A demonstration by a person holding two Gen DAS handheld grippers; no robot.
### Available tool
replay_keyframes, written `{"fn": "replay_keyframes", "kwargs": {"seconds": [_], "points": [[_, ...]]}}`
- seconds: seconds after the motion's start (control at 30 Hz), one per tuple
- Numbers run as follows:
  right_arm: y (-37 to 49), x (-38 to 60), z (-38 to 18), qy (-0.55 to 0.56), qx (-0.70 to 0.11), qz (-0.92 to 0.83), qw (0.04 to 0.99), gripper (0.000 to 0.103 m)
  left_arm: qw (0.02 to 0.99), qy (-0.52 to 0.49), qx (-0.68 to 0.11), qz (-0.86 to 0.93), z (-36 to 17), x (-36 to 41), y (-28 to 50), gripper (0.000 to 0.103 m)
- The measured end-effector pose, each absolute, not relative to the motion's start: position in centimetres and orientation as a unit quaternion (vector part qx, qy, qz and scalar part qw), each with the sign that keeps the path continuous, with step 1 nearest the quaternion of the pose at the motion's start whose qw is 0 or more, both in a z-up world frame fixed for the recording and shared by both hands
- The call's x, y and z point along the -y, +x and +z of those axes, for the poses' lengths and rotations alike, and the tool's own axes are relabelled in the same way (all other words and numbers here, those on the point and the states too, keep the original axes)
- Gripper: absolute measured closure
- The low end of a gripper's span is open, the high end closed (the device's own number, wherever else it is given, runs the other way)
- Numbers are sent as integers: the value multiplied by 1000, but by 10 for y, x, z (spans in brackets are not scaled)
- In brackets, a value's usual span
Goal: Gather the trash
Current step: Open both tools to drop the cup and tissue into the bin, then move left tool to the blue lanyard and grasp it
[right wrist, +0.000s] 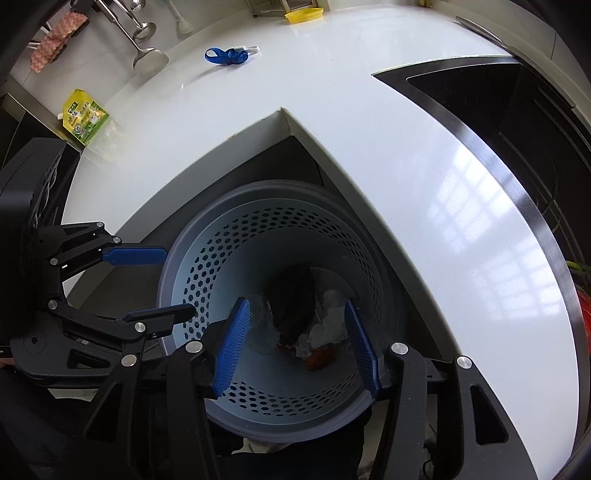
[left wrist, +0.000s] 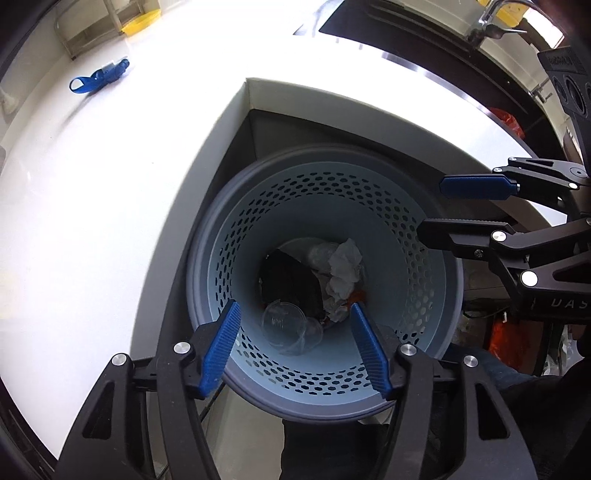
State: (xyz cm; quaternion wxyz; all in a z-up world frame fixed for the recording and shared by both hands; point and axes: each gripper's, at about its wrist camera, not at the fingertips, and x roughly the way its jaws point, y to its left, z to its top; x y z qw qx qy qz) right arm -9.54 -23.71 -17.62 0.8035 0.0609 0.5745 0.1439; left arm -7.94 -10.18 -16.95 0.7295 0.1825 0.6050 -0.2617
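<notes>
A pale blue perforated trash bin [left wrist: 417,258] [right wrist: 207,280] stands on the floor in the counter's corner notch. Inside lie a clear plastic cup [left wrist: 288,325], crumpled white tissue [left wrist: 343,269] [right wrist: 328,325], a dark wrapper [left wrist: 291,280] [right wrist: 295,306] and an orange scrap [right wrist: 319,360]. My left gripper [left wrist: 295,321] [right wrist: 173,282] is open and empty above the bin's mouth. My right gripper [right wrist: 295,317] [left wrist: 430,208] is open and empty above the bin, beside the left one. A blue strap [left wrist: 98,79] [right wrist: 229,55] lies on the white counter [left wrist: 92,203] [right wrist: 424,184].
A yellow-green pouch [right wrist: 85,116] lies at the counter's left edge. A black sink [right wrist: 517,110] is set in the counter, with a faucet [left wrist: 491,22] behind. Ladles [right wrist: 146,51] hang at the back wall. A yellow dish [right wrist: 303,14] sits at the back.
</notes>
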Motion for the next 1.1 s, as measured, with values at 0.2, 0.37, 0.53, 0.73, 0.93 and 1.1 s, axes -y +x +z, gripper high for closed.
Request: {"fn": "replay_keyframes", "kwargs": {"seconds": [0.2,0.37,0.53,0.73,0.93,1.1], "points": [[-87,241,-148,77,-538,152,826,48,770,149,-577,-229,-139,86,-61,28],[-66,248,-117,94,-503,157,845,48,815,113,-537,-186,-108,75,-22,21],[-43,249,-88,89,-472,162,862,47,855,86,-493,-137,-83,66,32,13],[-17,247,-67,75,-456,165,871,47,873,59,-475,-95,-81,51,103,10],[5,239,-55,60,-448,169,876,47,869,43,-487,-69,-101,44,147,10],[30,233,-52,52,-445,173,877,47,864,45,-496,-65,-113,45,165,10]]}}
